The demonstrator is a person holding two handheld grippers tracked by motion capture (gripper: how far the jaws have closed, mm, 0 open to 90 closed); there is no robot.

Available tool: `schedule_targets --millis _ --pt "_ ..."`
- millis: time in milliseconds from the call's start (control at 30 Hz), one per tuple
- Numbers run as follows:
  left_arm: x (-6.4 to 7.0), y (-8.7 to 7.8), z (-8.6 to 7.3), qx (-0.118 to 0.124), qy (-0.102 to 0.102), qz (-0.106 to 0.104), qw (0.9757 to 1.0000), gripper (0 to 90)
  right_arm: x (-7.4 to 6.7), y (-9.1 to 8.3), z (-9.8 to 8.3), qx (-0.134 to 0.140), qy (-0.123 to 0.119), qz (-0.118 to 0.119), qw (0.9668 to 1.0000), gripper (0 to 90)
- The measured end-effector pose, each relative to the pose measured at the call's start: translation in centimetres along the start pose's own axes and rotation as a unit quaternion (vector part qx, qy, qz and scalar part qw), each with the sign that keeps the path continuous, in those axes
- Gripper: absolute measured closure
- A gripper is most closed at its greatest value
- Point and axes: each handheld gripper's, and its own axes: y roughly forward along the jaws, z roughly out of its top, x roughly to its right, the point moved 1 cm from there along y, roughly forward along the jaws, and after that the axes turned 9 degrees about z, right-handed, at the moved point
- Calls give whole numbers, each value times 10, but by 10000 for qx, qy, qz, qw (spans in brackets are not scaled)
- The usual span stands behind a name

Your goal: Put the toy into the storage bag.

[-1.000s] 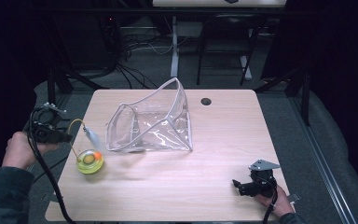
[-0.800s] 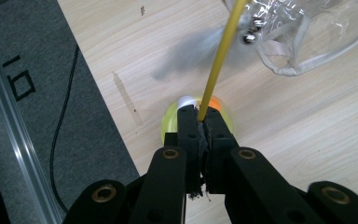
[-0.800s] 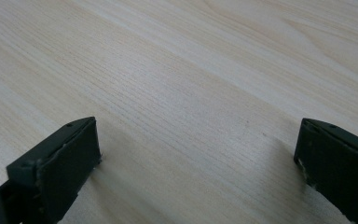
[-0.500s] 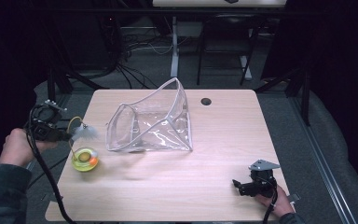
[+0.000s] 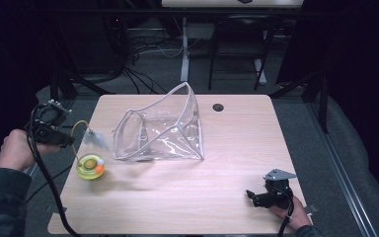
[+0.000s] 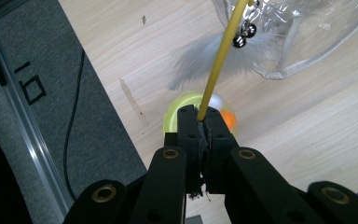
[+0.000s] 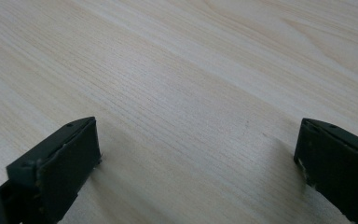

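My left gripper [image 6: 204, 122] has its fingers [image 6: 188, 135] pressed together on a thin yellow wand [image 6: 219, 58], pinching it right at the tips. The wand runs up and away from the fingers, and partway along it a grey feather [image 6: 200, 58] and a pair of small bells [image 6: 241, 36] hang beside it. Just beyond the fingertips and below them, a yellow-green dish [image 5: 90, 166] sits on the counter [image 5: 237, 148] with an orange ball [image 6: 228, 121] in it; a paler ball seems to sit beside it, though the fingers hide most of it. In the high view I see the wand curve from the gripper down towards the dish, so it may be joined to it. Farther out past the feather lies a clear plastic bag [image 5: 163, 128], its mouth gaping open.

My right gripper [image 7: 196, 163] has its fingers [image 7: 70, 158] spread wide and holds nothing. Bare wood lies between them, and the gripper sits low over the counter's near edge, well apart from the bag and the dish.
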Motion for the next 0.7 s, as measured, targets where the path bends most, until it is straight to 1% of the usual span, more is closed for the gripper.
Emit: schedule_targets --millis 67,333,467,567,600,700 --pt "0 -3 3 -6 38 26 10000 881 0 0 0 -4 5 -4 10000 0" --pt "-3 -16 8 35 41 93 9999 881 0 0 0 -5 12 -20 10000 0" --pt "-3 -20 10 8 70 113 9999 880 -1 0 0 -4 12 -21 10000 0" --pt "-3 -26 14 -28 156 145 9998 881 -1 0 0 -5 14 -21 10000 0" --pt "-3 -27 16 -46 148 143 9998 881 -1 0 0 -5 13 -22 10000 0" --pt "-3 -31 21 -116 252 182 9994 881 0 0 0 -4 16 -19 10000 0"
